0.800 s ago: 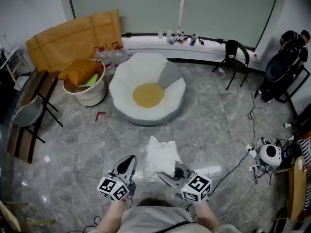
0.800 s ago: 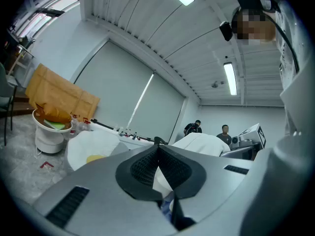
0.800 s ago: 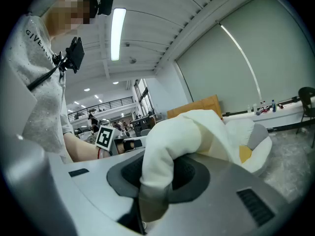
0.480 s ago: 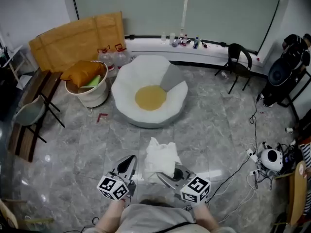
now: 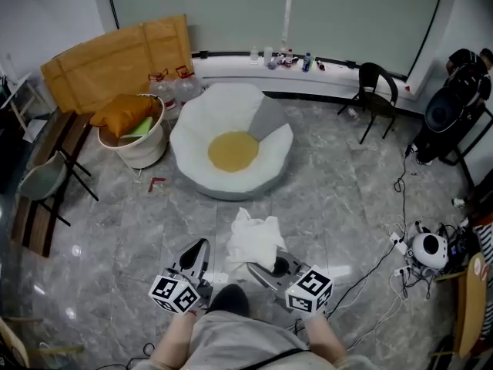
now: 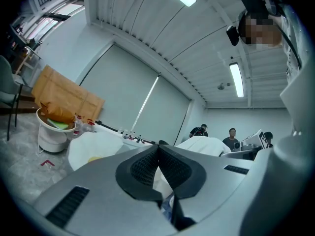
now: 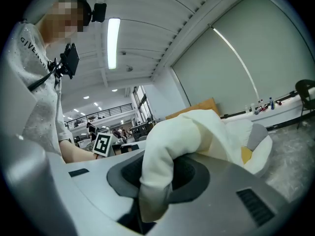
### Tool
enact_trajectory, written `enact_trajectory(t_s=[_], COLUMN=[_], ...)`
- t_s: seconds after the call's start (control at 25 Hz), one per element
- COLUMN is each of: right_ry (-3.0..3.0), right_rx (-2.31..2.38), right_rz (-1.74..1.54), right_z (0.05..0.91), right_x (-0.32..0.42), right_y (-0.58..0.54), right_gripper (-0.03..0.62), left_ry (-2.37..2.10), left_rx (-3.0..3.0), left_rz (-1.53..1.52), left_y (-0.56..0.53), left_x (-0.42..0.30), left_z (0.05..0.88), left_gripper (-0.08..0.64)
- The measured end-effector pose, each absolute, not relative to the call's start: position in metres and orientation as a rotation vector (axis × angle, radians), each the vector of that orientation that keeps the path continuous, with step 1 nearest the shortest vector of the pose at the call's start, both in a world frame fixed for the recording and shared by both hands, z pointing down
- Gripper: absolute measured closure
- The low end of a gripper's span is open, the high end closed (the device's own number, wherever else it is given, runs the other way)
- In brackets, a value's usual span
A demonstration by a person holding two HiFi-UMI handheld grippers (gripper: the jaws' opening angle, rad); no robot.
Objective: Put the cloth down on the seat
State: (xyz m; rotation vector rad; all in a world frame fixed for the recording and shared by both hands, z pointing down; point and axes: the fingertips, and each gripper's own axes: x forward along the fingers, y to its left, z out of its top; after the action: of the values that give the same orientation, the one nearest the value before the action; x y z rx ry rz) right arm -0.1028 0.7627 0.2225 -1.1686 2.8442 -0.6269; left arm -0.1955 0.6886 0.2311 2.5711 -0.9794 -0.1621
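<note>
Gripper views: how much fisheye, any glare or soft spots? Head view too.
Left gripper view: strong fisheye, dark corners, ceiling lamp blown out. Right gripper view: same fisheye, strip light glaring, cloth sharp. Head view: mild barrel bend, soft glare patches on the floor.

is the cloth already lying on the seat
No, the cloth is clamped in the right gripper, well short of the white seat ahead.
</note>
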Motion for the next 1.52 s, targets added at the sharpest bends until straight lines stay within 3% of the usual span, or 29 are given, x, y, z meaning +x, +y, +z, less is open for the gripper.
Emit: enact_trajectory(t_s=[0.32,0.76,1.52], right_ry=[2.783,2.752,2.685], right_rx=[-1.175,-1.232,-1.244], right_rz=[-0.656,-0.718,-0.758], right_z=[0.226,0.234,0.241], right_x=[-0.07,-0.033,-0.011], right_y=[0.712,0.559,0.37], right_gripper=[0.489,0.489,0.489], left_ry=[-0.96,-0.84,-0.849], left_rx=[2.549,2.583,2.537], left_rz=[-0.138,-0.131,-0.15], left_y=[0.637,0.472,0.293], left_x=[-0.171,-0.116,-0.115], left_z=[0.248,0.247,0.266], left_gripper=[0.548,0.548,0.548])
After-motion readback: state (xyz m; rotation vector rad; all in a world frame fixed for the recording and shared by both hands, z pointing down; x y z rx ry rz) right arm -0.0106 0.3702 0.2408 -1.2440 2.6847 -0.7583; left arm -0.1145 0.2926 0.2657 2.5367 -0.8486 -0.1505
